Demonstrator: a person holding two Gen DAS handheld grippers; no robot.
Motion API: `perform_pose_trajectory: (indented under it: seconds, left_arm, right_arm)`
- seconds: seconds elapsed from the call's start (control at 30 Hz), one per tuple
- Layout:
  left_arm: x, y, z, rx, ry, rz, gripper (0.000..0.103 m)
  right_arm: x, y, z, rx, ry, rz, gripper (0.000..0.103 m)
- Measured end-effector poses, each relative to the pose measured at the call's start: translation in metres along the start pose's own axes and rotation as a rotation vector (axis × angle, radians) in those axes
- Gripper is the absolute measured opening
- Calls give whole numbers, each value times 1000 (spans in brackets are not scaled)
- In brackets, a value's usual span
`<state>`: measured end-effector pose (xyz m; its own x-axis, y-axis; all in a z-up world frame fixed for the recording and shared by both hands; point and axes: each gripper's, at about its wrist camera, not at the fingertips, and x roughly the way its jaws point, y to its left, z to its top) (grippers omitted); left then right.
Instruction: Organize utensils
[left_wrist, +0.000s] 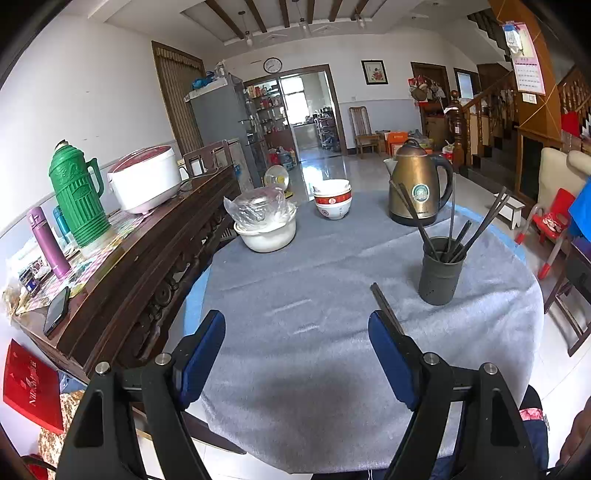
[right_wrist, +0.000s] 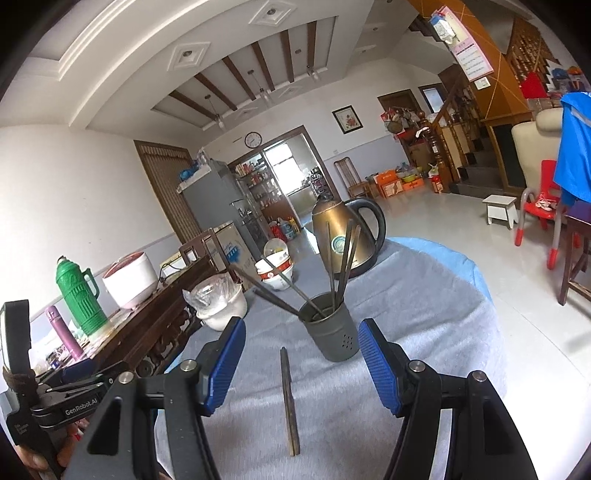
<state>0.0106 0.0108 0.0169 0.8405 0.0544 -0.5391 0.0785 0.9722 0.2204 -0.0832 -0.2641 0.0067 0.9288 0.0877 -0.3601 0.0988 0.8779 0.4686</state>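
Observation:
A dark grey utensil holder (left_wrist: 439, 275) stands on the grey table cloth (left_wrist: 295, 277) with several dark chopsticks (left_wrist: 451, 221) leaning in it. A loose pair of chopsticks (right_wrist: 288, 398) lies flat on the cloth in front of the holder (right_wrist: 330, 328). In the left wrist view this pair (left_wrist: 384, 304) shows just beyond the right-hand finger. My left gripper (left_wrist: 295, 321) is open over bare cloth with nothing between its blue pads. My right gripper (right_wrist: 301, 328) is open too, hovering above the lying pair without touching it.
A bronze kettle (left_wrist: 419, 184) stands behind the holder. Stacked red-and-white bowls (left_wrist: 332, 201) and a white pot with a plastic bag (left_wrist: 266, 225) sit at the far left. A wooden sideboard (left_wrist: 147, 258) beside the table carries a green thermos (left_wrist: 77, 195) and rice cooker (left_wrist: 144, 181).

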Motion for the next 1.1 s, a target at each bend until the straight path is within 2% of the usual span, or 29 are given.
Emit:
perform_pose_trajectory:
  seconds: [0.53,1.1]
  left_arm:
    - [-13,-3,-4,27,-41,34,81]
    - [-14,-10,-10,48,-38,53,81]
  right_arm:
    - [-15,8,-5,-10,-9,27,68]
    - [-17,7,-7,-7,-6,30,68]
